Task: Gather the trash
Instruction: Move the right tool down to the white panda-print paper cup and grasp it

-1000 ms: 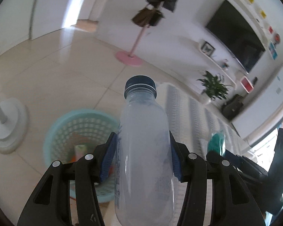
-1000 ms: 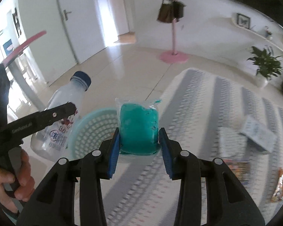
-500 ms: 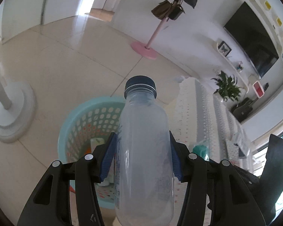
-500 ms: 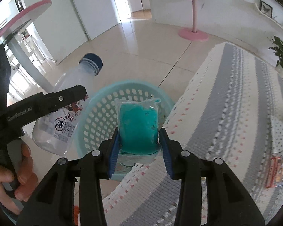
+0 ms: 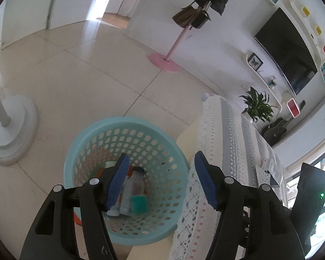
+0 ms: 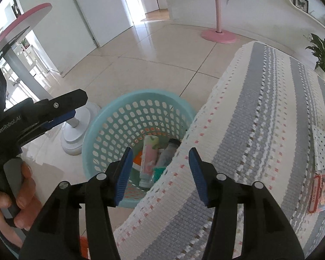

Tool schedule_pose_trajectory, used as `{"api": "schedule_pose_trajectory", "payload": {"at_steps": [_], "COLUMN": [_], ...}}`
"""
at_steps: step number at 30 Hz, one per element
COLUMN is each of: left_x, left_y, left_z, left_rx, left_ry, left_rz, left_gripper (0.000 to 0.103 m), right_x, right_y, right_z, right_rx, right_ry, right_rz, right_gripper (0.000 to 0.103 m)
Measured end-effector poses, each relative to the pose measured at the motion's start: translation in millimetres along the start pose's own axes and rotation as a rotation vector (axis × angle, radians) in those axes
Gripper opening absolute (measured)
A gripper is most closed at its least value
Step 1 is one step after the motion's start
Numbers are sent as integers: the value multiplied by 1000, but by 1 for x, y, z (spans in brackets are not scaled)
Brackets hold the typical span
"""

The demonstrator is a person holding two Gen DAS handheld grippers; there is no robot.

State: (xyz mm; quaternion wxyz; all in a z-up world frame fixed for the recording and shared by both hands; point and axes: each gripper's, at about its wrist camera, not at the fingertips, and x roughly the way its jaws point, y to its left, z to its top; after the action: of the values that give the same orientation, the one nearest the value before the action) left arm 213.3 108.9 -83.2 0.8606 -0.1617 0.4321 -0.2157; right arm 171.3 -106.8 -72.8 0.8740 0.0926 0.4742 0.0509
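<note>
- Since 0.5 s ago: bottle and teal packet have dropped into the basket.
- Left gripper, right gripper: jaws wide apart, empty, above the basket for release.
- More trash on the cloth, 3 o'clock.

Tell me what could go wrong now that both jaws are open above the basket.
1. The round turquoise perforated plastic basket stands tight against the white-and-grey knitted cloth; sweeping the right gripper back across the hanging edge might snag it.
2. The left gripper hangs low over the rim; a careless pull sideways could tip the light basket and spill the clear plastic bottle and teal packet.
3. A red-edged snack wrapper lies near the cloth's far edge and could be overlooked.
</note>
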Motion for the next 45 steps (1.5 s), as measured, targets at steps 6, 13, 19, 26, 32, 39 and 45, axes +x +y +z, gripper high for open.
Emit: {"api": "schedule_pose_trajectory", "payload": {"at_steps": [6, 13, 19, 26, 32, 39, 45], "left_x": [-10, -29, -43, -40, -29, -18, 2], "left_y": [-13, -71, -136, -192, -223, -237, -239], "left_z": [-3, -12, -45, -87, -118, -137, -141], "left_rx": [46, 135, 246, 328, 385, 417, 413], "left_ry": [-17, -23, 9, 82, 146, 192, 240], "left_rz": [-32, -148, -264, -352, -374, -367, -351], "left_gripper": [61, 61, 61, 61, 61, 61, 61], "right_x": [-30, -107, -181, -221, -226, -211, -190], "right_y": [-10, -42, -93, -143, -158, -187, -184], "right_z": [-3, -18, -61, -148, -219, -260, -252], "right_rx": [24, 52, 157, 269, 337, 531, 552], "right_ry": [-36, -138, -218, -199, -134, -47, -2], "right_rz": [-18, -104, -210, -373, -430, -309, -293], "right_gripper": [50, 50, 50, 56, 72, 77, 79]}}
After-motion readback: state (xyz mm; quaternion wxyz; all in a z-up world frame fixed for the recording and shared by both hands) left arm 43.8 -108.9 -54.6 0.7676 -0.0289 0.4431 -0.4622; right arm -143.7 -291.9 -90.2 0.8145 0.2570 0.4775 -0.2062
